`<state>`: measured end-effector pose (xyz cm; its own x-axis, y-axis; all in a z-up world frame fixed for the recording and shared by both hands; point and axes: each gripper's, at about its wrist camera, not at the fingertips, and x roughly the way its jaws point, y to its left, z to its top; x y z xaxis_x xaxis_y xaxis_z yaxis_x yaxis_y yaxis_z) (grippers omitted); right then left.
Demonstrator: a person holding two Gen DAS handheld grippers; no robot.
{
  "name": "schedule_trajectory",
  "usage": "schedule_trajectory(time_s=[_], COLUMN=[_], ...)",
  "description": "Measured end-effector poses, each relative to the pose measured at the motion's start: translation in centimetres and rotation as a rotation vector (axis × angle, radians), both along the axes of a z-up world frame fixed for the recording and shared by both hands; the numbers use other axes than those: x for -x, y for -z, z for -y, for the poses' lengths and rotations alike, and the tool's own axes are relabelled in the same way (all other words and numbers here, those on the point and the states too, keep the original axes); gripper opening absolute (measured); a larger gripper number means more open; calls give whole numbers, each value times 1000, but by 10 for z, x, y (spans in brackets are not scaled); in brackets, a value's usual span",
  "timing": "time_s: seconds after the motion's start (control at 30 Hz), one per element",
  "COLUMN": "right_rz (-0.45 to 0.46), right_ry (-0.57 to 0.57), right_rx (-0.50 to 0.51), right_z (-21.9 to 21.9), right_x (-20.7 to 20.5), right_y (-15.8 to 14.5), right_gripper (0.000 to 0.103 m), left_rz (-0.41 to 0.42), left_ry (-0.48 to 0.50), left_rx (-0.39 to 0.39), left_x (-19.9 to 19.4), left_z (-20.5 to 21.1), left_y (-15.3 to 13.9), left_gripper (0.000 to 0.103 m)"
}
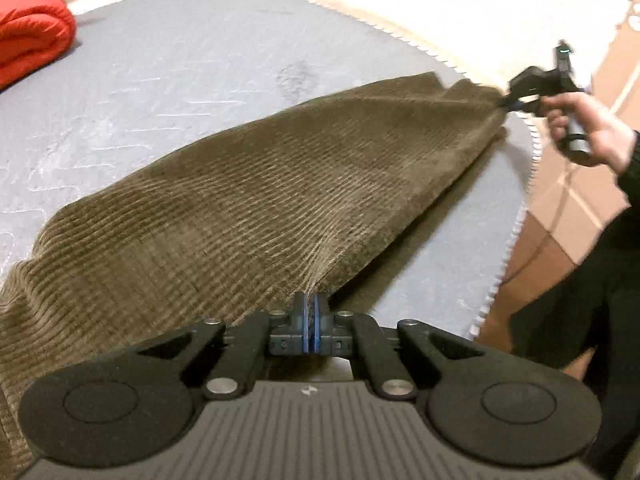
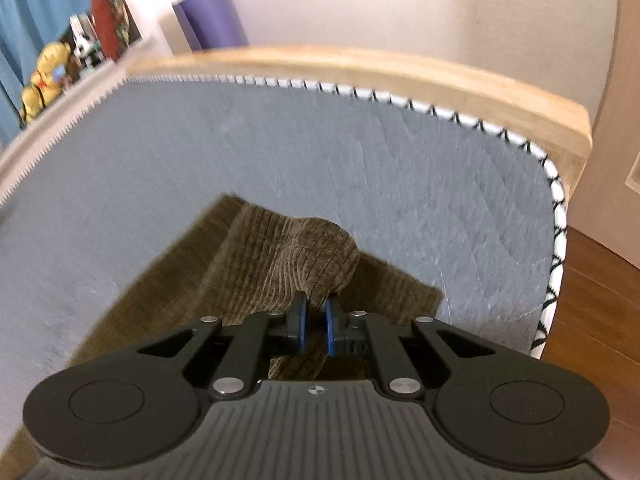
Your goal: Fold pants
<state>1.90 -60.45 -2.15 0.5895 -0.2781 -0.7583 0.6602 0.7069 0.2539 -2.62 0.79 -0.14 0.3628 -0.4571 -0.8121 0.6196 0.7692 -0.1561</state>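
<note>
The pants [image 1: 248, 200] lie on the mattress [image 1: 180, 64] along its near edge, a quilt [image 1: 32, 28] far left.

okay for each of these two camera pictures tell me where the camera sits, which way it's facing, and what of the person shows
Left wrist: sits on the left gripper, looking down along its fingers across the olive-brown corduroy pants on the grey mattress; the right gripper and the hand holding it show.
Right wrist: sits on the right gripper, facing the mattress's corner and the wooden bed frame; only its own fingers show.
Shared: pants, mattress, right gripper.
</note>
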Motion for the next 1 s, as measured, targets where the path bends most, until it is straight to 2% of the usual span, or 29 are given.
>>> schedule_trajectory(time_s=[0.07,0.13,0.17,0.2,0.23,0.3,0.37,0.4,0.43,0.47,0.5,0.57,0.6,0.63,0.67,0.7,0.73,0.77,0.8,0.83,0.87,0.93,1.0], right_rz=[-57,-157,-207,-217,-205,-156,-88,-51,-13,13,24,-9,-46,-91,-139,-162,-143,-137,-134,-127,-122,-134,-154], right_ry=[28,84,112,135,151,155,146,141,129,109,85,24,-4,-18,-13,-2,-9,-23,-32,-30,-28,-42,-70], right_rx=[7,-13,-19,-26,-20,39,145,191,210,213,213,183,132,73,15,-30,-40,-27,-4,11,20,45,48], right_z=[-1,3,5,6,6,1,-7,-12,-15,-15,-18,-20,-18,-13,-7,0,4,5,4,5,7,7,17], right_x=[3,4,3,4,5,5,6,6,7,7,5,-2,-7,-12,-14,-14,-14,-15,-17,-18,-18,-23,-28], right_y=[2,19,28,33,32,19,0,-9,-15,-18,-19,-9,2,16,30,41,43,40,36,33,31,30,32], right_gripper=[9,11,12,16,16,19,26,36,41,47,49,52,55,55,55,54,53,53,53,53,54,55,57], left_rz=[-55,-124,-132,-120,-104,-66,-30,-24,-24,-33,-57,-105,-134,-132,-118,-133,-138,-104,-48,2,35,83,85], left_ry=[32,53,74,105,114,68,-23,-81,-140,-200,-266,-357,-371,-347,-335,-351,-382,-414,-465,-533,-616,-828,-996], left_rx=[-17,-97,-134,-144,-111,4,101,118,109,76,19,-148,-234,-257,-253,-222,-167,-125,-72,-3,60,159,205], left_x=[3,3,4,6,6,0,-12,-19,-25,-28,-36,-42,-42,-37,-34,-35,-35,-34,-35,-36,-37,-43,-46], left_z=[-3,3,5,3,-2,-21,-50,-64,-77,-90,-102,-117,-120,-121,-122,-128,-139,-148,-164,-184,-206,-253,-293], left_y=[12,37,43,41,33,10,-11,-15,-14,-10,0,30,49,60,57,52,44,32,17,2,-10,-28,-29], left_gripper=[2,4,5,10,16,41,42,41,41,40,32,17,13,13,13,14,14,15,24,33,48,51,57])
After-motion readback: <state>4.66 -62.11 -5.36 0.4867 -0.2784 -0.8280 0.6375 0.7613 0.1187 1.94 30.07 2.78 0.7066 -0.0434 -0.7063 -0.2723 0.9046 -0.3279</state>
